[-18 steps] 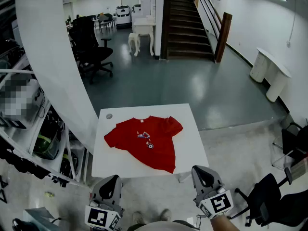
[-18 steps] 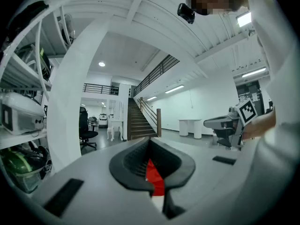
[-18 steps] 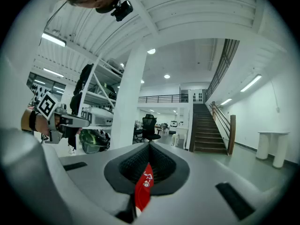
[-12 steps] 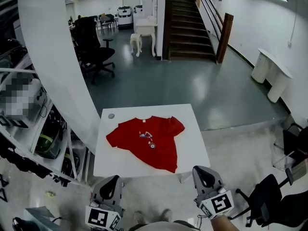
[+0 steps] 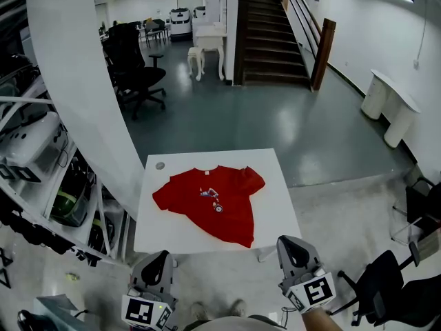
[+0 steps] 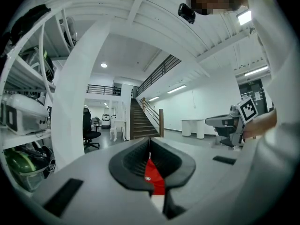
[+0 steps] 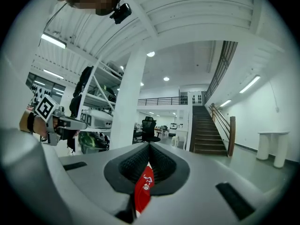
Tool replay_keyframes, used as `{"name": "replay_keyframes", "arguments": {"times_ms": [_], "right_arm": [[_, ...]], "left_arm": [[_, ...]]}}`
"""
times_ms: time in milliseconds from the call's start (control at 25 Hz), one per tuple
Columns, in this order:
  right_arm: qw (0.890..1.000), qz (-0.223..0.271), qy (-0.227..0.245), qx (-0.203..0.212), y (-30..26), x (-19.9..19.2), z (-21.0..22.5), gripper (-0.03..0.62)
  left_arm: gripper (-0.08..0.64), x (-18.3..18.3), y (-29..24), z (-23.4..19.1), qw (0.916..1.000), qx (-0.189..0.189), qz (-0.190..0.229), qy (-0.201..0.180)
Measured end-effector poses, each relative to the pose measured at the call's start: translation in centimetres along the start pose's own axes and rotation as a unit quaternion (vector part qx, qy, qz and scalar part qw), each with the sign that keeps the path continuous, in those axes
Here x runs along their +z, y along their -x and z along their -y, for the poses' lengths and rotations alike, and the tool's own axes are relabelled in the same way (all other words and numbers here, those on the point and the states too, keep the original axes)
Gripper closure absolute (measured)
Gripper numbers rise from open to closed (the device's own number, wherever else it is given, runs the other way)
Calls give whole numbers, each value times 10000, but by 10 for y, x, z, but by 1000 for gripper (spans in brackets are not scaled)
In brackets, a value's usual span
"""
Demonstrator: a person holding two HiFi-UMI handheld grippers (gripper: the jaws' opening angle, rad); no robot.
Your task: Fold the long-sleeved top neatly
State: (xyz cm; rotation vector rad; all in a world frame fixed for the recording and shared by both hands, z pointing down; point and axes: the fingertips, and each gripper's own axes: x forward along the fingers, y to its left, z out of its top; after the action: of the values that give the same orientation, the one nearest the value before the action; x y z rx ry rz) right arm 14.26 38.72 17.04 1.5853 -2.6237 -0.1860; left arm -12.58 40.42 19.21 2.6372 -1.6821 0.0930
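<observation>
**Both grippers clenched and empty, red top waiting on the table**

Here is the head view, and the red top (image 5: 213, 202) lies spread on the white table (image 5: 278, 216), unfolded. Its neck opening points to the far edge, and its hem runs down toward the near right corner. One sleeve sticks out to the left. The other is bunched up at the far right, close to the table's right edge. A small print (image 5: 211, 198) sits in the middle of the chest. A little round thing (image 5: 160, 165) rests alone on the far left corner, apart from the cloth.

Down at the bottom of the view, the left gripper (image 5: 158, 261) and the right gripper (image 5: 293, 248) are side by side, close to the person's body. Both are on the near side of the table and touch neither the table nor the top. Each points level, out toward the table.

In the left gripper view the jaws are pressed together with nothing caught between them. Only a sliver of the top shows red through the slit, well beyond the tips. The right gripper view tells the same story: jaws clenched shut and empty, with a red strip and the print visible past them.

Beyond the table a dark staircase (image 5: 269, 33) climbs away, and a black office chair (image 5: 134, 74) stands on the grey floor. A white column (image 5: 76, 88) rises at the left beside loaded shelves (image 5: 34, 164).
</observation>
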Motion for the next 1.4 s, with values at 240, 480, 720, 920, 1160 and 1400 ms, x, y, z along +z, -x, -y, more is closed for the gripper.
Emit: {"name": "replay_keyframes", "arguments": {"times_ms": [240,480,720,920,1160,1400], "right_arm": [[9999,115,19,-32,5,0,11,308],[9999,72,85,-4,15,-8,25,285],[9998,-4,15,177,20,-26,38,287],[9995,-63,-46,292,11,-36,42,298],[9994,-124,12,334,-20,-44,44,300],[9993,-284,150,205,-61,-46,56,311]], "left_arm": [[305,1,-5,3,9999,90,37,53],[290,0,-9,15,9998,186,-2,45],[291,-10,-9,33,9992,381,-134,43],[295,-23,-11,30,9984,476,-288,101],[304,-38,-42,9,9984,415,-353,124],[308,-51,-88,-23,9987,221,-409,230]]}}
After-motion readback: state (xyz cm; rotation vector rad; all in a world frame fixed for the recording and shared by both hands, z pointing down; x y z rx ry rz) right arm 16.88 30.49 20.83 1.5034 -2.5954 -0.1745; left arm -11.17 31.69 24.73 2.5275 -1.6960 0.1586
